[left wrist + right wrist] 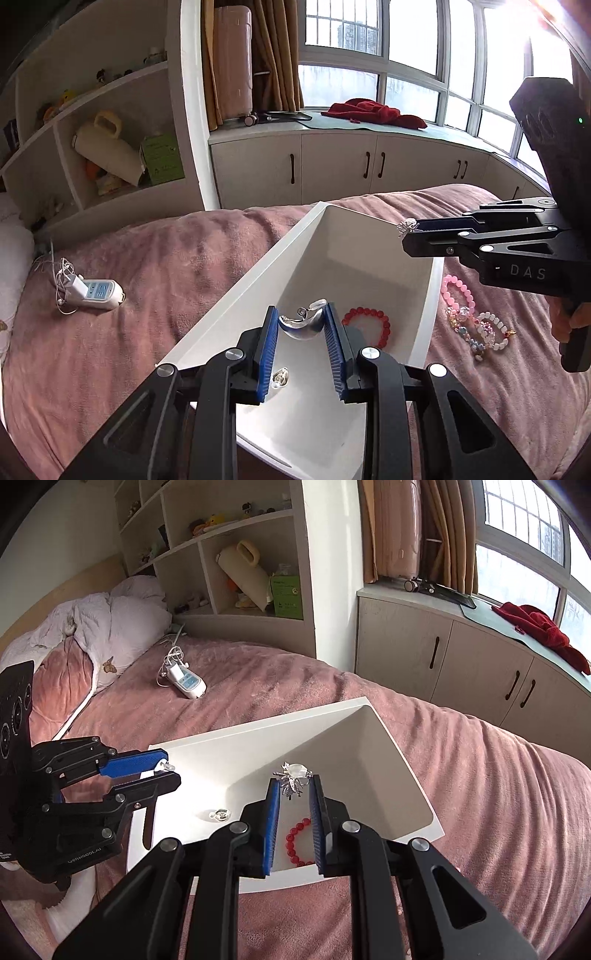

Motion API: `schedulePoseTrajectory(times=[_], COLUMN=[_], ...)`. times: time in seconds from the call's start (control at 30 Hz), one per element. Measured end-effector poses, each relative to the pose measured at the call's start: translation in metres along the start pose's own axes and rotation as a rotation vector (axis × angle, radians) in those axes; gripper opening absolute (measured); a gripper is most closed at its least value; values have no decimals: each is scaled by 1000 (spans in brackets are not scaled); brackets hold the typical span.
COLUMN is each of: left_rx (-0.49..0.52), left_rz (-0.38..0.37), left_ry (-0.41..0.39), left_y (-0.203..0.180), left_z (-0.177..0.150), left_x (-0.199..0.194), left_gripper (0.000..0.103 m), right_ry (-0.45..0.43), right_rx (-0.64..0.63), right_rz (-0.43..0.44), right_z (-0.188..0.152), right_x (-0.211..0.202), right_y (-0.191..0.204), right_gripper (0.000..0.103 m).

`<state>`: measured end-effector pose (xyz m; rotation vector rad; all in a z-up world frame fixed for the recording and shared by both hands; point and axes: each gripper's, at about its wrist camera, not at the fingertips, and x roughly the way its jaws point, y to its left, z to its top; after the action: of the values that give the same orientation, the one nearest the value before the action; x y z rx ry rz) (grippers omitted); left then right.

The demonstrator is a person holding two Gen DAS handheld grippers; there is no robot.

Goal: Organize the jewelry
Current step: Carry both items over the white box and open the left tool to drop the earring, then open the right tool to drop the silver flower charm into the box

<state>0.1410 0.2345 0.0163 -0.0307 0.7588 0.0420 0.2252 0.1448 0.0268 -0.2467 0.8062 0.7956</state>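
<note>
The left gripper [301,325] reaches over the near end of a white tray [236,273] on the bed, its blue-padded fingers [271,343] closed narrowly on a curved silver brooch [303,326] held at the tips. The right gripper [293,788] comes in from the right side above the same tray, its fingers pinching a spiky silver pin with a clear stone [293,777]; in the left wrist view the pin [405,226] hangs over the tray's far right rim. A hand [567,317] grips the right tool's handle.

Inside the tray lie a red bead bracelet [369,325] and a small silver ring-like piece [280,376] near the left wall. Just right of the tray, on the pink blanket [147,266], sit a pink bead bracelet [458,291] and a few pale and mixed bead bracelets [480,332].

A white power strip with a charger [92,291] rests further left on the bed. Behind stand white shelves [107,122], low cabinets [332,166] under a wide window, a red cloth [373,112] and a pink suitcase [232,59].
</note>
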Motion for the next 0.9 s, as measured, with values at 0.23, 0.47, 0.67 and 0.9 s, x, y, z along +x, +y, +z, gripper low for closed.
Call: schedulePoseTrajectory(times=[0.23, 0.47, 0.67, 0.9], left_rx=[-32, -18, -42, -42], left_rz=[14, 28, 23, 11], left_ry=[93, 151, 152, 97], left_y=[6, 4, 7, 1], left_z=[-11, -26, -30, -20], left_x=[42, 63, 64, 49], left_gripper=[30, 31, 35, 36], right_ry=[137, 241, 256, 182], right_rx=[-5, -65, -75, -44], right_rz=[-35, -81, -76, -49], right_z=[8, 7, 0, 1], right_x=[61, 108, 117, 83], right_y=[-6, -4, -2, -12], right_gripper=[17, 17, 18, 19])
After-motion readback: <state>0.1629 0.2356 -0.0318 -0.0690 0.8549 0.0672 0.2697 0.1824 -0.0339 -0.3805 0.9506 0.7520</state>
